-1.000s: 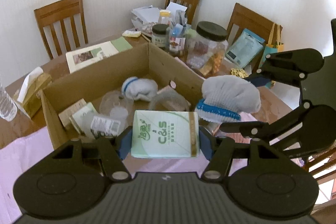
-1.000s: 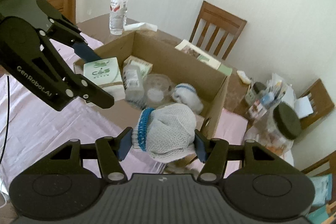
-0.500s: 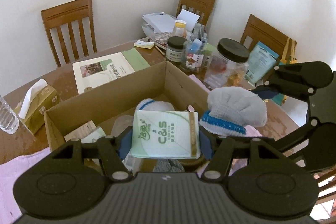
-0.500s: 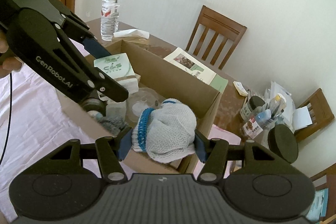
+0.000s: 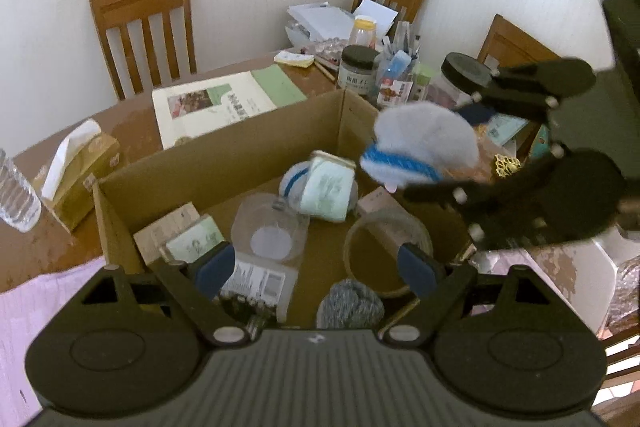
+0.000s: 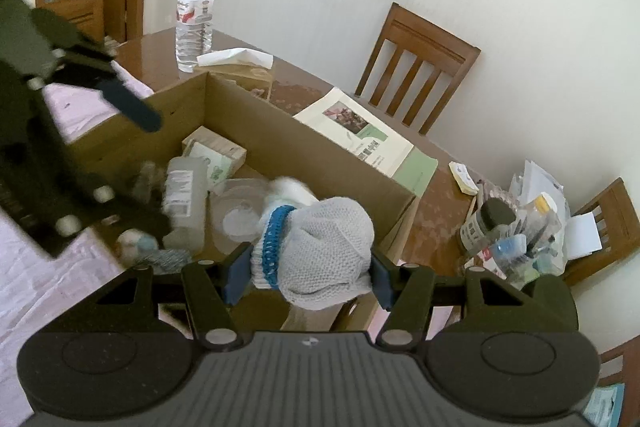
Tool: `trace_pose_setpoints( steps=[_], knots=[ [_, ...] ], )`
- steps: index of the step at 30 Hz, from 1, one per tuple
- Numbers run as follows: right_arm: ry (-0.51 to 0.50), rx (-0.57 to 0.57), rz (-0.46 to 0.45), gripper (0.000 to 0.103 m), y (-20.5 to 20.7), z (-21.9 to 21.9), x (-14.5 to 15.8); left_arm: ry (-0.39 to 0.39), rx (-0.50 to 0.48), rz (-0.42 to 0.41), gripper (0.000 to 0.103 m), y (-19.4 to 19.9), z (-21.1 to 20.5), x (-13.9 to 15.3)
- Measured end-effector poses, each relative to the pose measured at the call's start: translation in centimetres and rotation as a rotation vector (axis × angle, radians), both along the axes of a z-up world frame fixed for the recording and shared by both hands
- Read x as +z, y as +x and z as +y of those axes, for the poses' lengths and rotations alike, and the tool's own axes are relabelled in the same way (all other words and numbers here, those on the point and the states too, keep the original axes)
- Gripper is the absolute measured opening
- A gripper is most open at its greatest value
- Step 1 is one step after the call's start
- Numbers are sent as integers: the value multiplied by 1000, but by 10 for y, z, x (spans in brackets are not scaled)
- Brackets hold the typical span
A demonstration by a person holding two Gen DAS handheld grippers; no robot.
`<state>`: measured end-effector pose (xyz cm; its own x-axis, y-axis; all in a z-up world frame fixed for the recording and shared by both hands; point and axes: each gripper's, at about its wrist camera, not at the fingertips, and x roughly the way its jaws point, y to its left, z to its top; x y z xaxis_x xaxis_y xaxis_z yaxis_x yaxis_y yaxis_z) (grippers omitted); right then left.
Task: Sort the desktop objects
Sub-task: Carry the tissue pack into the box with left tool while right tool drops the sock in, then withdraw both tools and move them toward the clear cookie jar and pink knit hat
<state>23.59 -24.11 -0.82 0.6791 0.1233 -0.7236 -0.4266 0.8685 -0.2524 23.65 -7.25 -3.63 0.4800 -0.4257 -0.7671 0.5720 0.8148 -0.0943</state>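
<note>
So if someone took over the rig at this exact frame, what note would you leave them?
Left claw: open and empty, its jaws have just been opening; the green tissue pack it let go is in the cardboard box, against a white knit item.
Right claw: shut on the knit cap, held above the box's near corner.
Done: tissue pack boxed.
Left: release the cap into the box, then the jars and clutter at the table's far end.

Grey knit sock [image 6: 328,251], blue cuff band; brown cardboard box [image 5: 256,155]; pale green tissue pack [image 5: 326,191].
</note>
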Motion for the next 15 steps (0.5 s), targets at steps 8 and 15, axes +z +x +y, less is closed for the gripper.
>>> trace_pose_setpoints(
  steps=[8,15],
  knots=[
    [-25,-34,-51,99,22,0,-1,32,14,-4,91,-9,10,-1],
    [-34,-19,-28,101,14,5,-6,51,8,8,92,-20,10,-2]
  ],
)
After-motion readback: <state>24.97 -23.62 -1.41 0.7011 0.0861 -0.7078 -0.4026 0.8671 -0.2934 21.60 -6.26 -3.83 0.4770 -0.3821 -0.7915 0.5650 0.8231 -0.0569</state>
